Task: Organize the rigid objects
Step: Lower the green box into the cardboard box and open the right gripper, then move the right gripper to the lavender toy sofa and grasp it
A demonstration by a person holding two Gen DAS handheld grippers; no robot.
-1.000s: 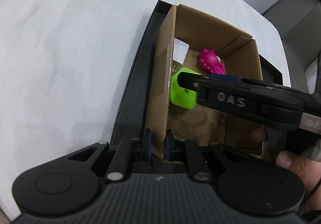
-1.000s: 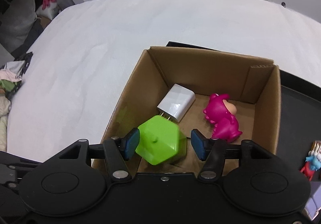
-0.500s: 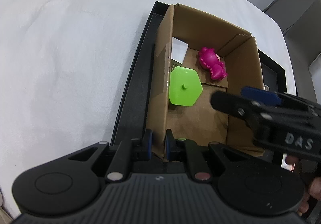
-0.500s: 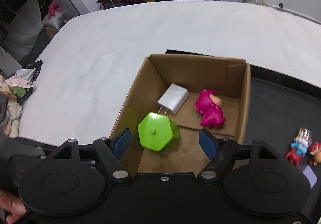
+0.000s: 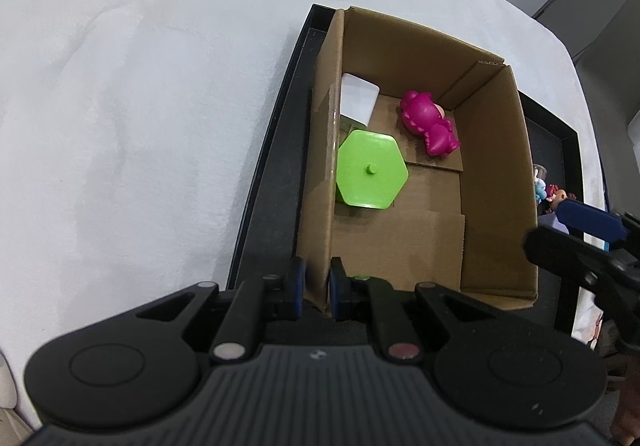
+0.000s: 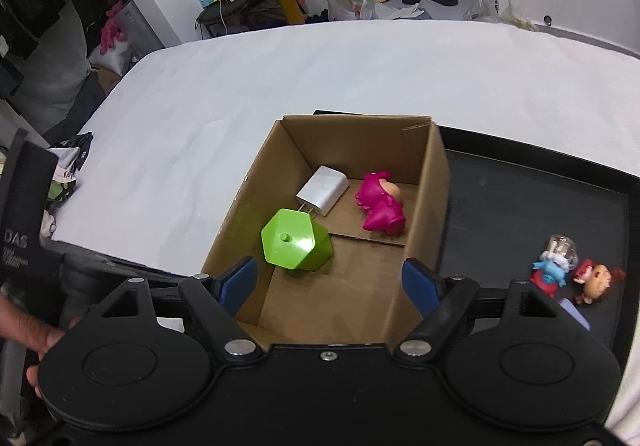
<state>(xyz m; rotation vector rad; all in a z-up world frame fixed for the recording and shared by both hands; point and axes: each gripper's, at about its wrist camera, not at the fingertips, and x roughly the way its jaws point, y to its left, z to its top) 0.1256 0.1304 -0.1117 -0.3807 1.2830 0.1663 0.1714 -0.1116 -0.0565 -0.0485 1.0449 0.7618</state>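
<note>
Right gripper [image 6: 330,282] is opening with nothing between its jaws; left gripper [image 5: 316,286] is pinching the cardboard box [image 5: 496,182] wall. Keep holding it steady while reaching for the figurines [image 6: 576,274].

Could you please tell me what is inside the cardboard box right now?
Inside the cardboard box lie a green hexagonal block, a white charger and a pink toy figure. The near corner is hidden behind the right gripper.

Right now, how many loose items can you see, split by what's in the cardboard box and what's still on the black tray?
In the cardboard box: 3 (green hexagonal block, white charger, magenta dinosaur toy)
On the black tray: 3 (blue figurine, red-haired figurine, lilac piece, partly hidden)
Total: 6
</note>
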